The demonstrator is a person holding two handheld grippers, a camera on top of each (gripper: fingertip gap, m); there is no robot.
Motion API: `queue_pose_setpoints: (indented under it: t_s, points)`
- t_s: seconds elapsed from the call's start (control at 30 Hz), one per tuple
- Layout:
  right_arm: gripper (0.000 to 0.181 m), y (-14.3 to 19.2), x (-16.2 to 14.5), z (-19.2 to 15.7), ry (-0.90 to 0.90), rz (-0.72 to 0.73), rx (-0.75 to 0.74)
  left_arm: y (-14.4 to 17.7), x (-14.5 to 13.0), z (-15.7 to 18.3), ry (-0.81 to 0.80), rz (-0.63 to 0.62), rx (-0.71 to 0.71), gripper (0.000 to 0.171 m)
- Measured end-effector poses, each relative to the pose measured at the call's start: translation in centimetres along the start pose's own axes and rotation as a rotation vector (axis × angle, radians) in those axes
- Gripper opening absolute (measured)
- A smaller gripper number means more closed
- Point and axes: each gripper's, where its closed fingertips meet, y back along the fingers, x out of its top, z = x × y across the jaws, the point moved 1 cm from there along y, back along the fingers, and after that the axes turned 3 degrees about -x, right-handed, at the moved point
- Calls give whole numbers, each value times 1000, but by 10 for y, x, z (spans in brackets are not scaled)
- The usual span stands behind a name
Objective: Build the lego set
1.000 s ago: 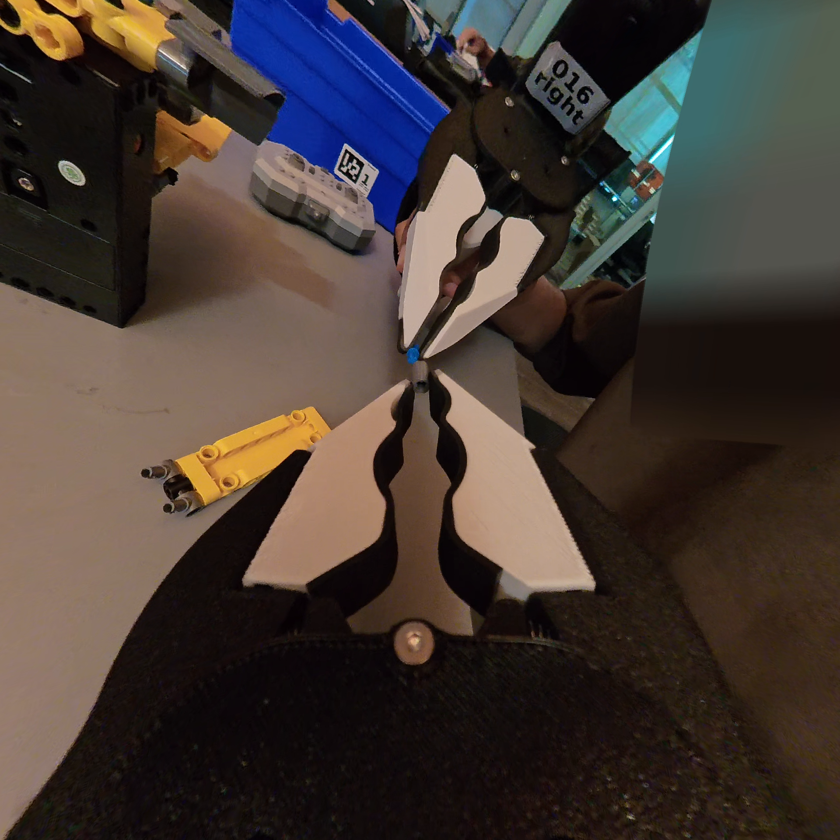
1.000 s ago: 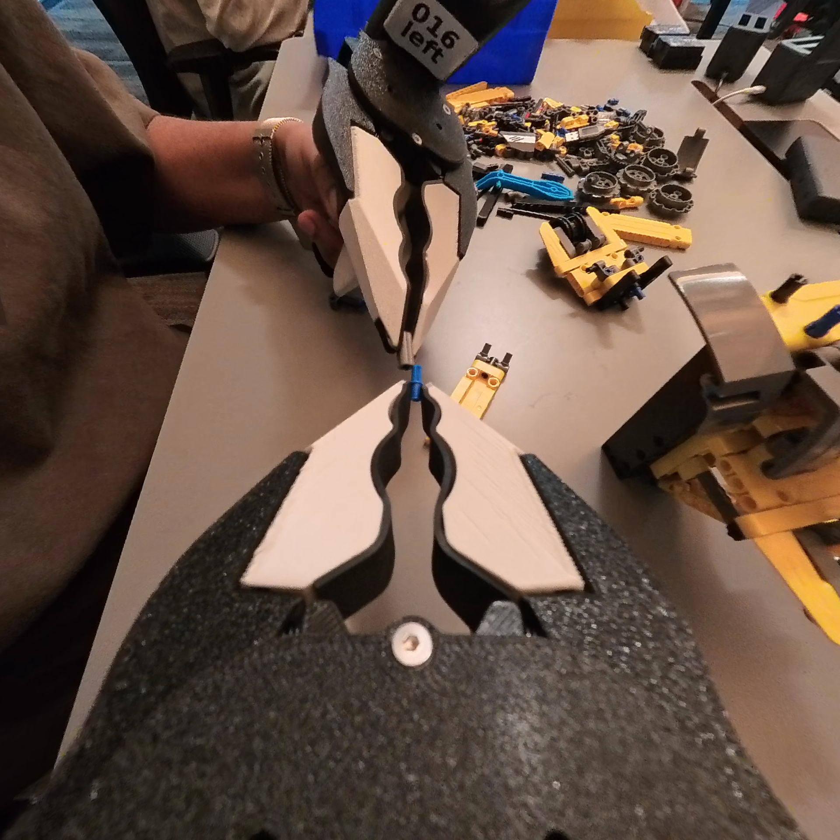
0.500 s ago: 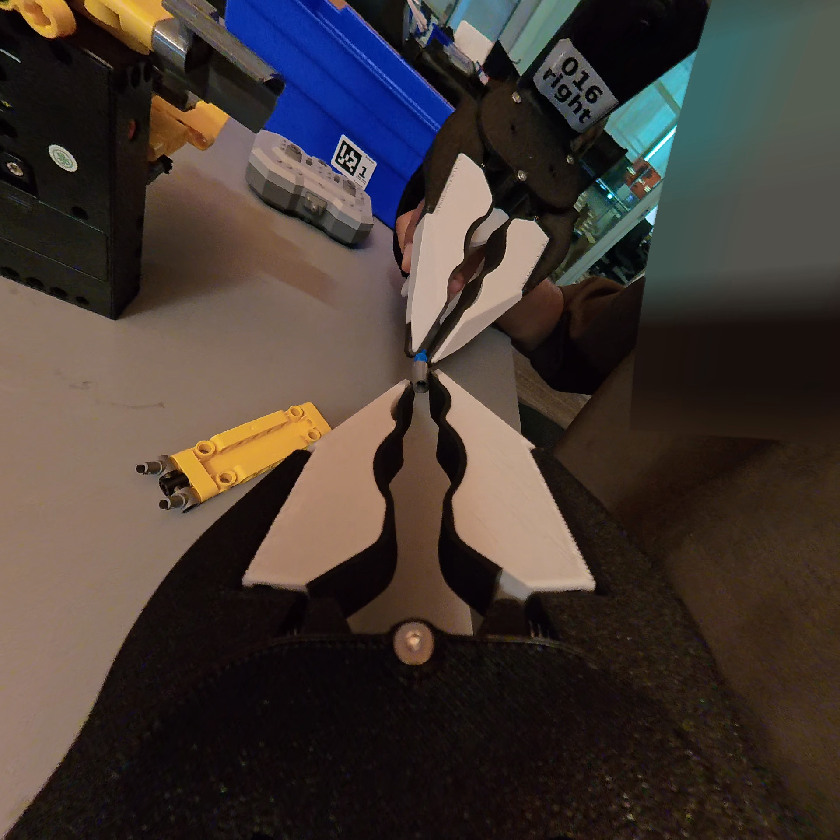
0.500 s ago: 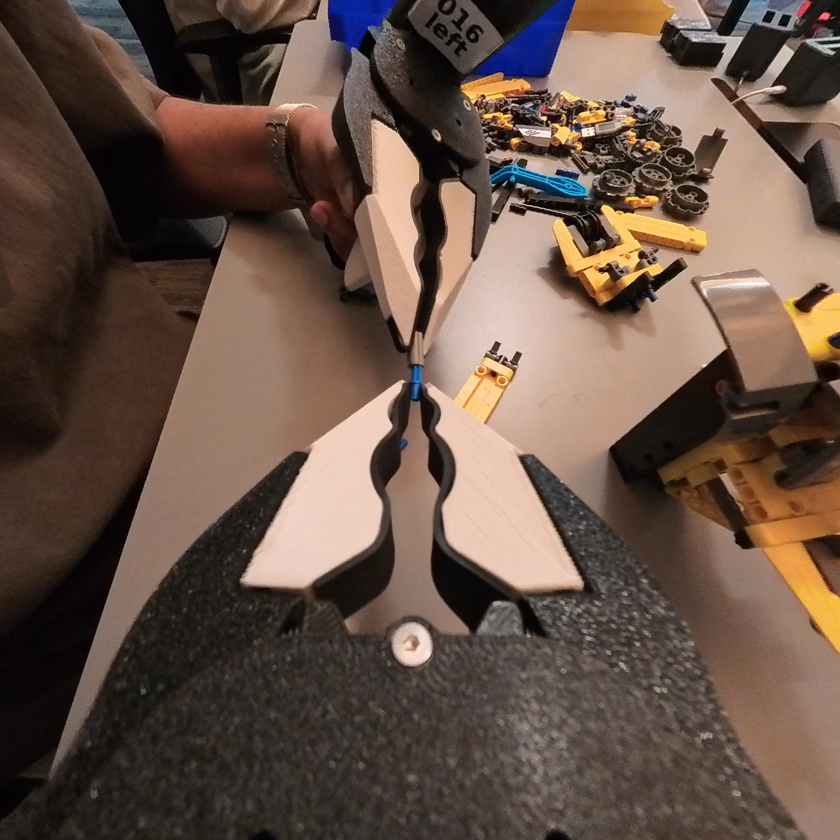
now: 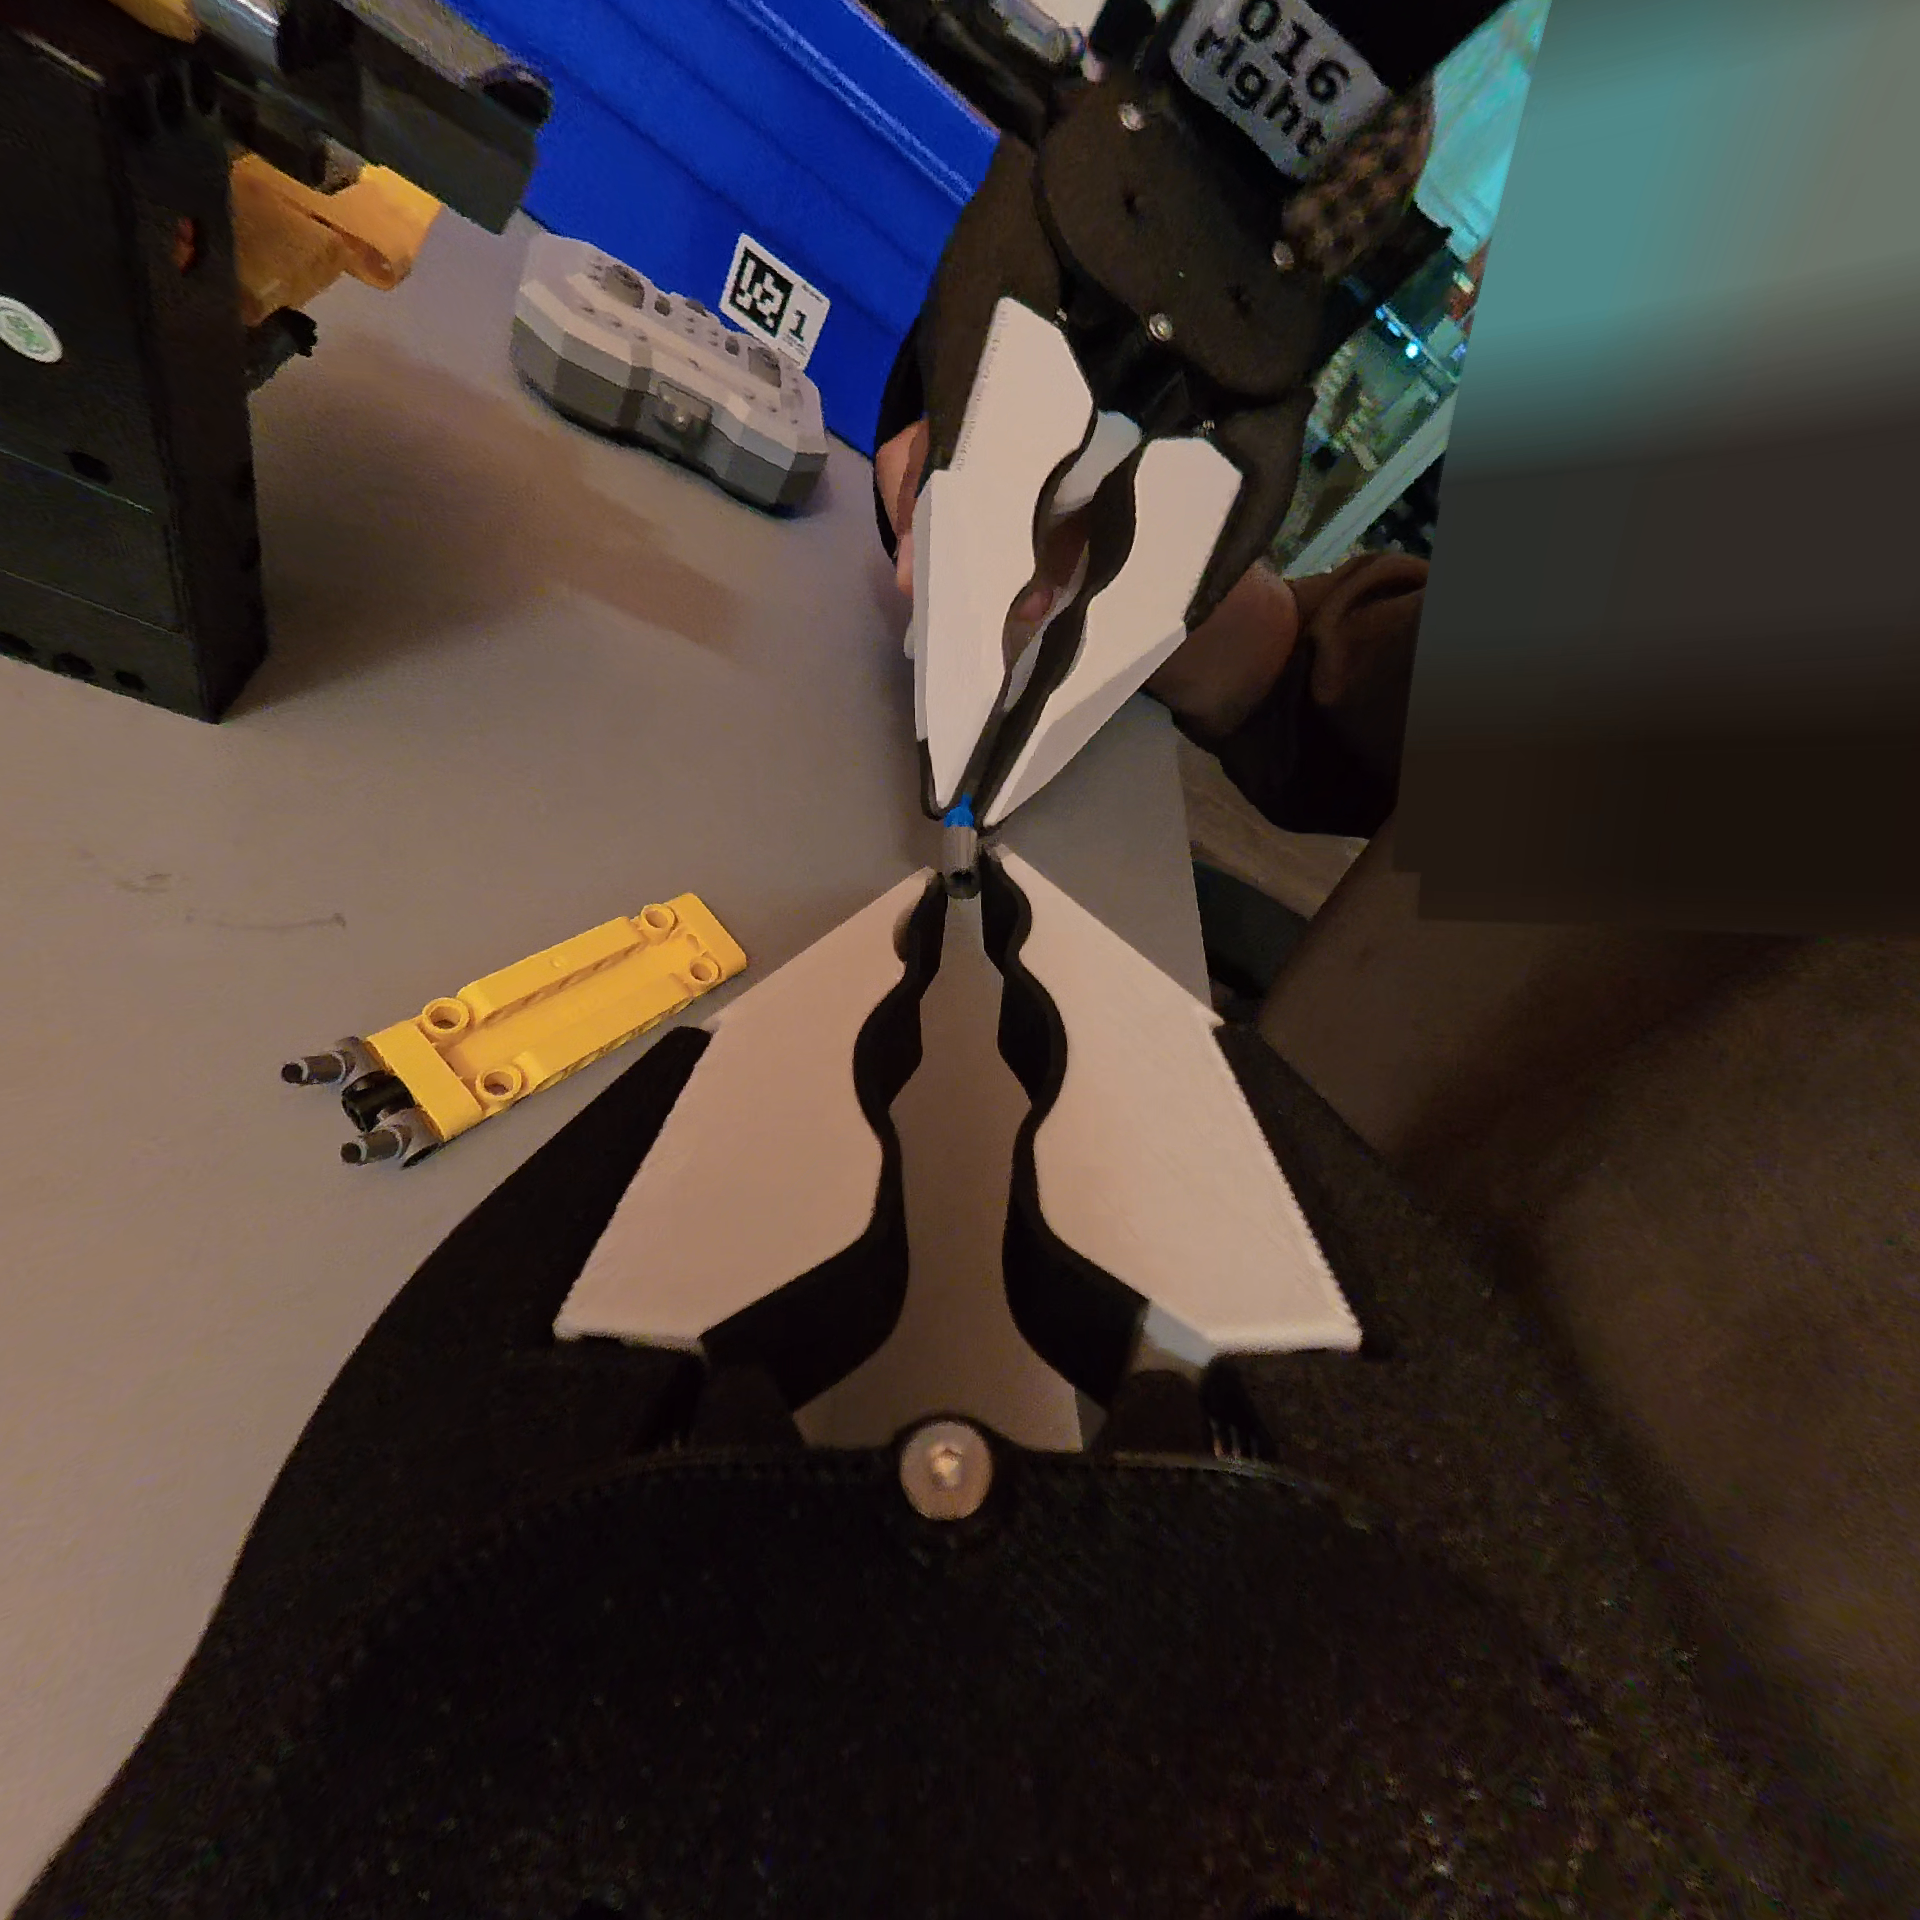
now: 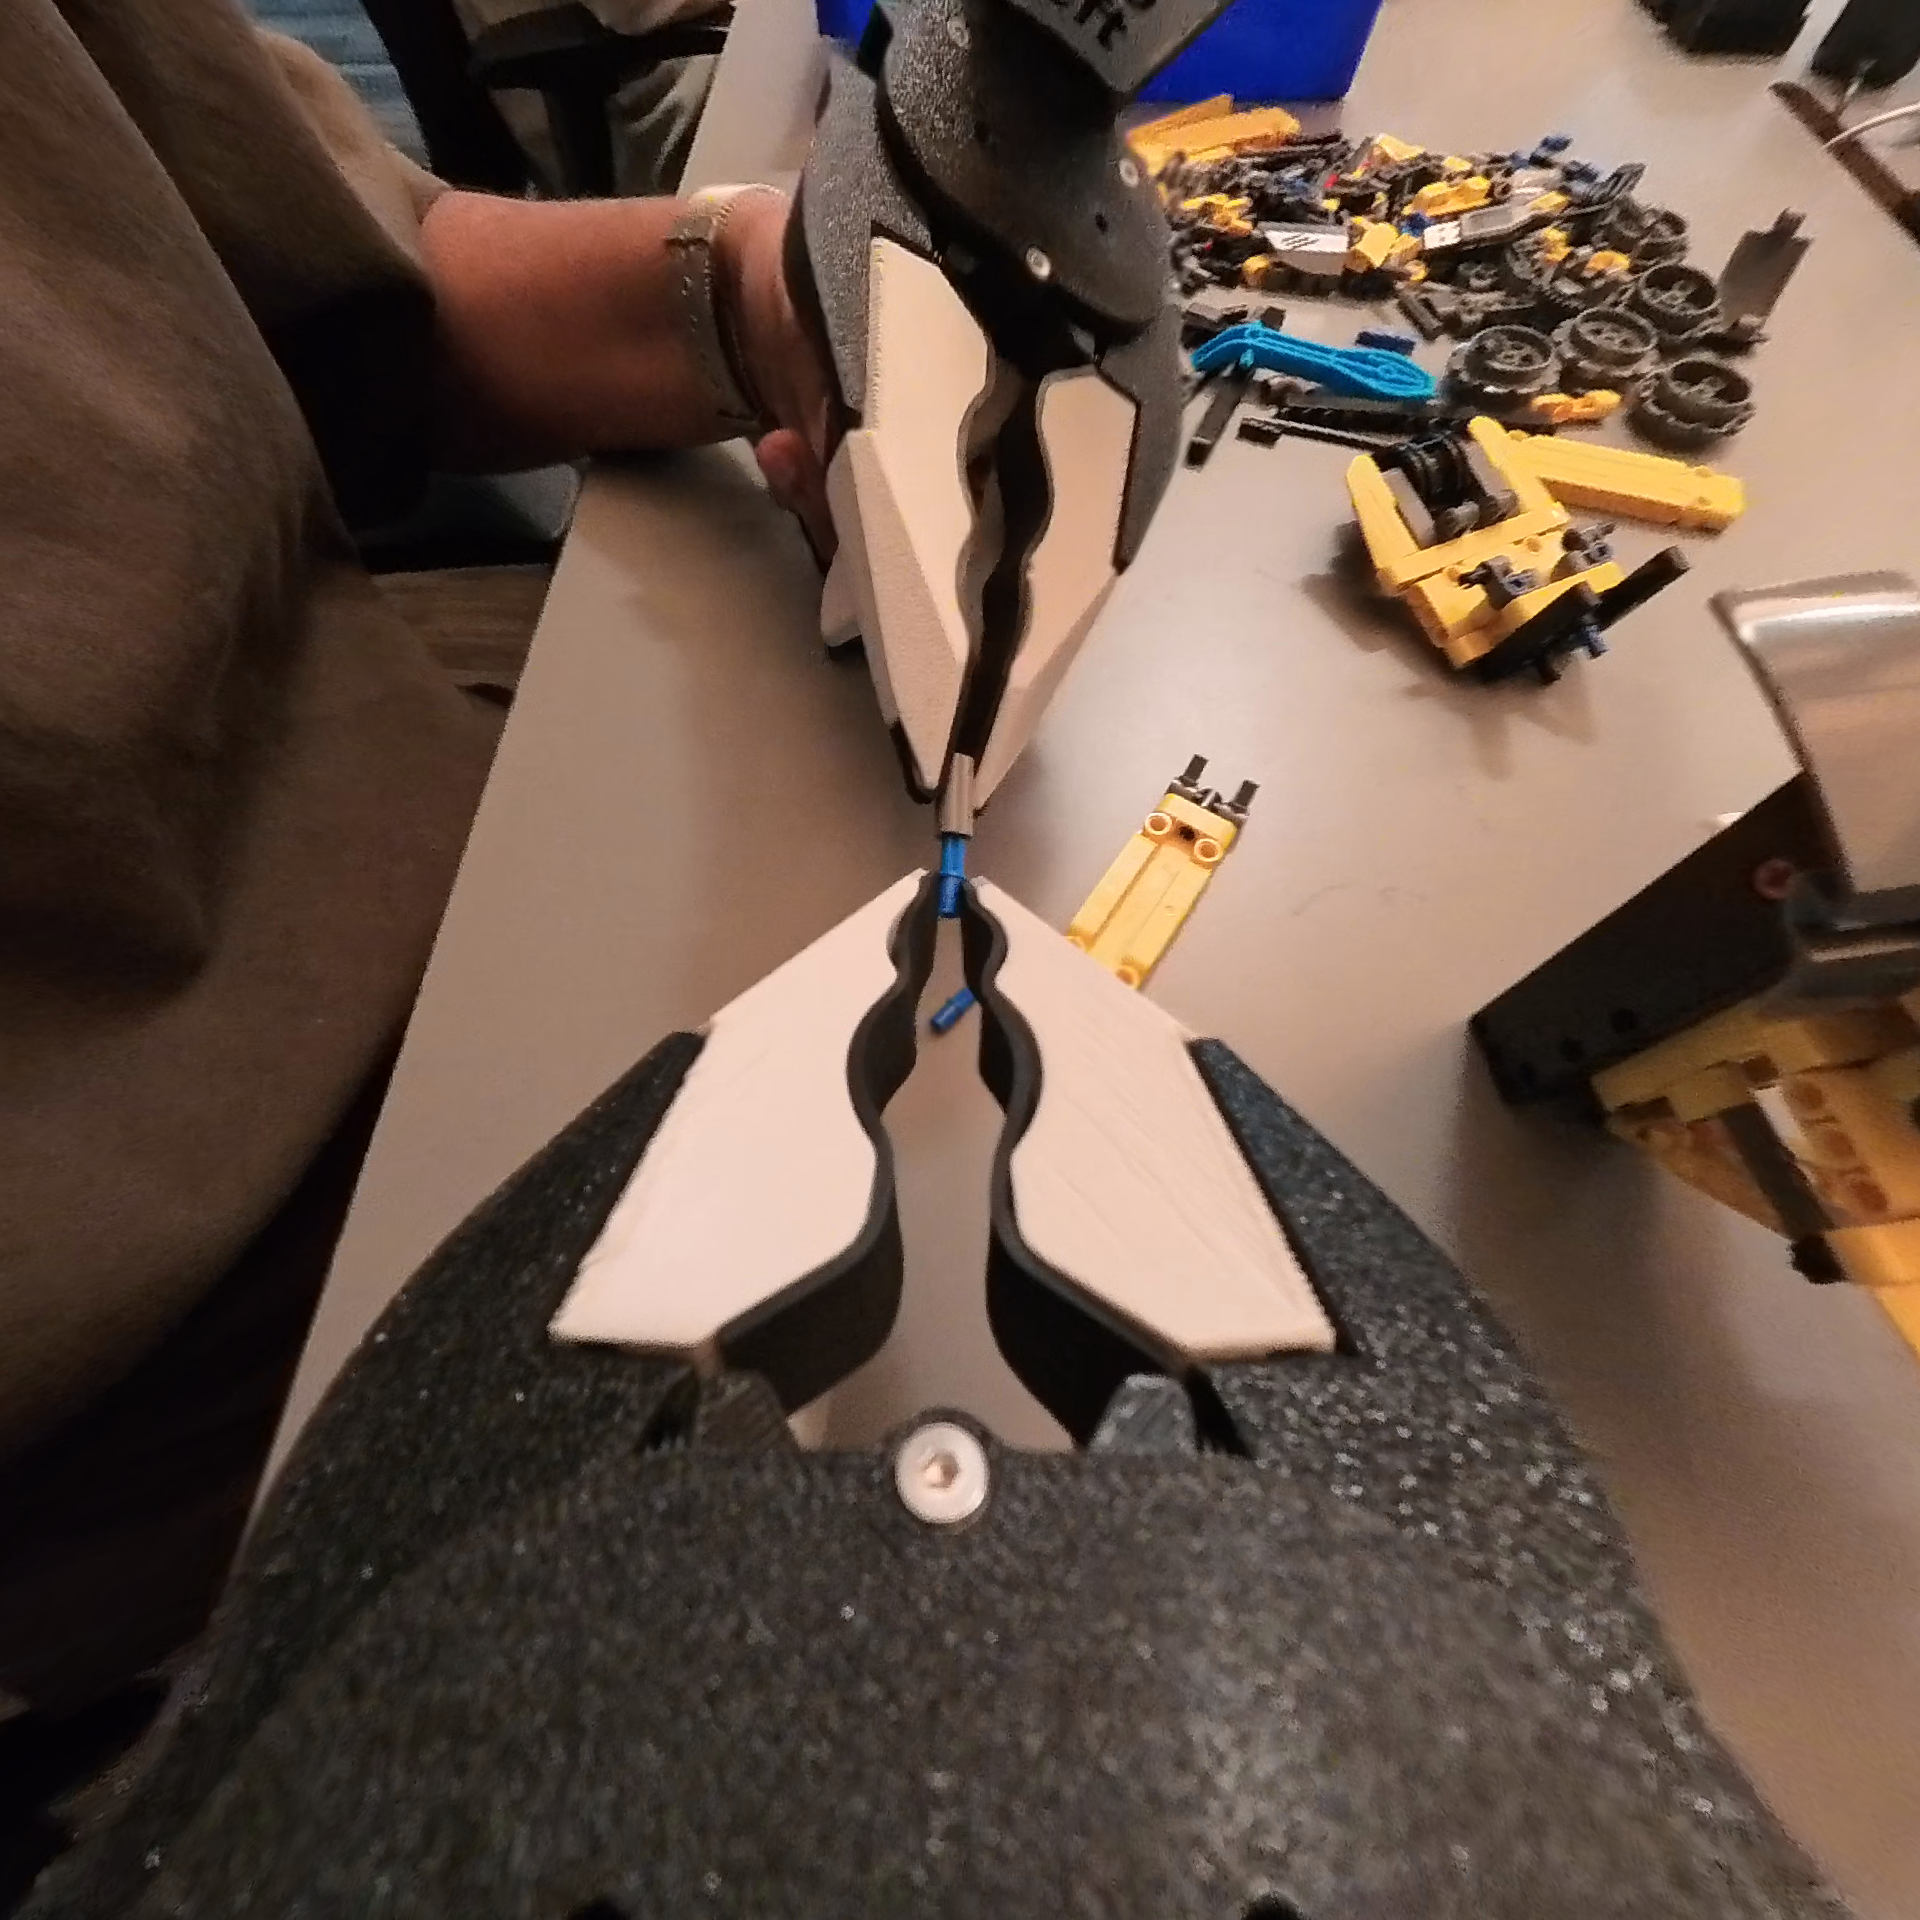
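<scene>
My left gripper (image 5: 961,881) is shut on a small grey sleeve (image 5: 959,854) and holds it above the grey table. My right gripper (image 6: 948,902) is shut on a small blue pin (image 6: 950,871). The two grippers meet tip to tip, and the blue pin's end sits in the grey sleeve (image 6: 961,807). In the left wrist view the right gripper (image 5: 961,802) comes down from above with the blue pin (image 5: 964,805) just showing. In the right wrist view the left gripper (image 6: 961,790) points down at mine. A second blue pin (image 6: 951,1010) lies on the table below.
A yellow flat part with dark pins (image 5: 540,1023) lies on the table (image 5: 468,727), also in the right wrist view (image 6: 1158,883). A black and yellow model (image 5: 125,343), a grey hub (image 5: 670,379) and a blue bin (image 5: 727,145) stand behind. Loose parts and wheels (image 6: 1558,291) lie far right. The grippers are tip to tip, or close to it. Between my right fingertips and the grey hub (image 5: 670,379) there is roughly 20 cm.
The two grippers have closed the gap between them. The blue pin and grey sleeve, apart one second ago, are now joined end to end.
</scene>
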Motion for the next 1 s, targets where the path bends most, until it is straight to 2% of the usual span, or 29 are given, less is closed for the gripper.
queue_pose_setpoints:
  t_s: [0.33, 0.6, 0.8, 1.0]
  points:
    - [3, -1, -3, -7, -111, 9, 118, -3, -7, 5, -45, -46, -8, 3]
    - [3, 0, -3, -6, -130, 18, 131, -3, -6, 5, -34, -39, -7, 3]
    - [3, -7, -12, -8, -76, -54, 95, -5, -15, 0, -18, -91, 15, 3]
    - [3, -6, -9, -8, -119, -12, 133, -5, -13, 2, 10, -77, -13, 2]
